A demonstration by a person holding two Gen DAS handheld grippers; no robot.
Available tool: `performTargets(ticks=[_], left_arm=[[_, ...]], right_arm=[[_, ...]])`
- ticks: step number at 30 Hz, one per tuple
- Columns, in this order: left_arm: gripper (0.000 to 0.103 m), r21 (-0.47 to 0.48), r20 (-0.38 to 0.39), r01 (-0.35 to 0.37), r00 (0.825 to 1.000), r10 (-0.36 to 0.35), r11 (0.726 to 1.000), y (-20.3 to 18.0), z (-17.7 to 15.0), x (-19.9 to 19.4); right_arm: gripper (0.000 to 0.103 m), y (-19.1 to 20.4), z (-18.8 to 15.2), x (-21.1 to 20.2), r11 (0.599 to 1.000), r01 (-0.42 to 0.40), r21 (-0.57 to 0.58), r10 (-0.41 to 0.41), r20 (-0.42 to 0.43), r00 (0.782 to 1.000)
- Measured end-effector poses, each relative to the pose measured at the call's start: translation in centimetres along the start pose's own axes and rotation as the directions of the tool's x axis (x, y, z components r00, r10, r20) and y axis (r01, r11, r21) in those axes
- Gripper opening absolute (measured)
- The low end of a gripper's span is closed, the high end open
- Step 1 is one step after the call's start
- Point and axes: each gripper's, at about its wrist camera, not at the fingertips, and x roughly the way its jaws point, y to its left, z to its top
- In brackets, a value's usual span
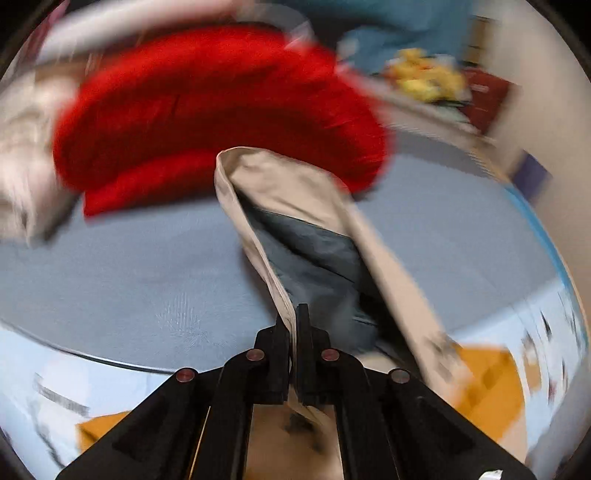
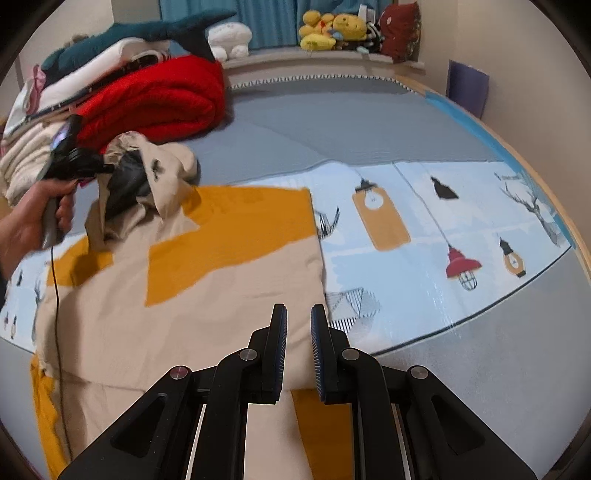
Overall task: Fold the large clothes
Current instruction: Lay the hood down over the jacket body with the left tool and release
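Right wrist view shows the beige and mustard garment (image 2: 192, 302) spread on the bed (image 2: 369, 122), its long axis running toward the camera; the right gripper (image 2: 298, 332) hovers narrowly parted, empty. Only the left wrist view shows the left gripper (image 1: 295, 332) clamped on a lifted beige edge.

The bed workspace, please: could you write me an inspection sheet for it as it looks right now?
Surface: bed with a grey sheet and a lamp-print cover.
Job's things: beige and orange garment spread flat, one dark-lined part lifted.
Clutter: red blanket on a pile of folded laundry at the far left.
Grippers: left gripper shut on the garment's beige edge; right gripper slightly open over the garment, gripping nothing.
Cables: thin black cable hanging below the left hand.
Surroundings: plush toys on the ledge, blue curtain behind.
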Motion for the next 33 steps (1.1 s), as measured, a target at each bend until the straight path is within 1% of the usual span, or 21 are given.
performTargets(ticks=[2,4,6,7,9,10,12,13,14,15,16,17,18,19,20,21,23,25,27,31,33], left_arm=[[0.001,0.112,0.078,0.013,0.997,-0.022,0.994,-2.9,-2.9,-5.3],[0.001,0.233,0.137,0.012,0.99,-0.045,0.972,-5.5,-7.7,-10.7],[0.004,0.274,0.136,0.018,0.989,-0.058,0.962,-6.2,-12.3,-13.4],[0.006,0.271,0.114,0.005,0.993,-0.038,0.962,-6.4,-15.8,-14.7],[0.007,0.228,0.057,0.008,0.998,-0.021,0.974,-6.0,-19.7,-15.4],[0.007,0.153,0.013,0.007,1.0,-0.009,0.988,-5.2,-22.2,-16.1],[0.007,0.004,-0.04,0.006,0.999,-0.006,1.0,-3.4,-24.3,-17.0],[0.007,-0.084,-0.055,0.005,0.998,-0.009,0.996,-2.7,-25.4,-18.1],[0.01,-0.161,-0.052,0.009,0.999,-0.017,0.987,-2.1,-26.1,-19.3],[0.015,-0.213,-0.037,0.017,0.999,-0.026,0.977,-1.5,-26.2,-19.9],[0.019,-0.257,-0.018,0.019,1.0,-0.025,0.966,-1.0,-26.1,-20.4],[0.025,-0.268,-0.007,0.021,1.0,-0.023,0.963,-0.2,-25.4,-19.9],[0.033,-0.262,0.008,0.021,1.0,-0.02,0.965,-0.2,-24.9,-19.6],[0.036,-0.253,0.015,0.002,1.0,0.002,0.967,0.1,-24.4,-18.9],[0.038,-0.267,-0.006,-0.05,0.999,0.05,0.962,0.8,-23.9,-17.8],[0.038,-0.285,-0.022,-0.062,0.998,0.058,0.957,1.5,-23.6,-17.1],[0.04,-0.337,-0.047,-0.003,0.999,-0.014,0.941,3.0,-23.5,-15.3],[0.04,-0.371,-0.079,-0.005,0.997,-0.026,0.929,3.8,-23.5,-14.0],[0.04,-0.368,-0.081,0.002,0.996,-0.034,0.93,4.0,-23.3,-13.7],[0.04,-0.329,-0.07,-0.007,0.997,-0.017,0.944,3.5,-22.5,-12.9],[0.04,-0.324,-0.063,-0.002,0.998,-0.019,0.946,3.4,-22.1,-12.8]], right_arm=[[0.015,0.1,0.4,-0.6,1.0,-0.016,0.016,0.015,0.015,1.0],[0.015,0.1,0.5,-1.3,0.999,-0.034,0.036,0.032,0.032,0.999],[0.015,0.3,0.5,-1.9,0.998,-0.049,0.049,0.047,0.043,0.998],[0.015,0.3,0.5,-2.2,0.997,-0.056,0.054,0.054,0.048,0.997],[0.015,0.4,0.5,-2.8,0.996,-0.072,0.061,0.068,0.062,0.996],[0.015,0.5,0.5,-3.1,0.995,-0.077,0.063,0.073,0.07,0.995],[0.015,0.6,0.4,-3.6,0.994,-0.086,0.067,0.08,0.085,0.993],[0.015,0.7,0.3,-3.8,0.993,-0.092,0.07,0.086,0.09,0.992],[0.015,0.7,0.3,-3.9,0.992,-0.101,0.072,0.094,0.093,0.991],[0.015,0.8,0.2,-4.0,0.991,-0.111,0.073,0.104,0.093,0.99],[0.015,0.9,0.2,-4.0,0.99,-0.12,0.073,0.113,0.092,0.989],[0.015,1.0,0.2,-4.0,0.989,-0.128,0.076,0.121,0.092,0.988],[0.015,1.1,0.1,-3.9,0.987,-0.14,0.081,0.133,0.09,0.987],[0.015,1.2,0.1,-3.8,0.985,-0.153,0.086,0.145,0.088,0.985],[0.015,1.4,0.1,-3.7,0.981,-0.168,0.093,0.16,0.086,0.983],[0.015,1.7,-0.1,-3.6,0.98,-0.174,0.094,0.167,0.083,0.982],[0.015,2.2,-0.3,-3.3,0.978,-0.191,0.085,0.185,0.075,0.98],[0.015,3.0,-0.6,-2.8,0.973,-0.22,0.073,0.216,0.058,0.975],[0.015,3.6,-0.7,-2.3,0.968,-0.243,0.061,0.241,0.043,0.97],[0.015,4.1,-0.7,-1.4,0.96,-0.274,0.06,0.273,0.024,0.962],[0.015,4.5,-0.8,-0.9,0.955,-0.292,0.06,0.292,0.013,0.956]])
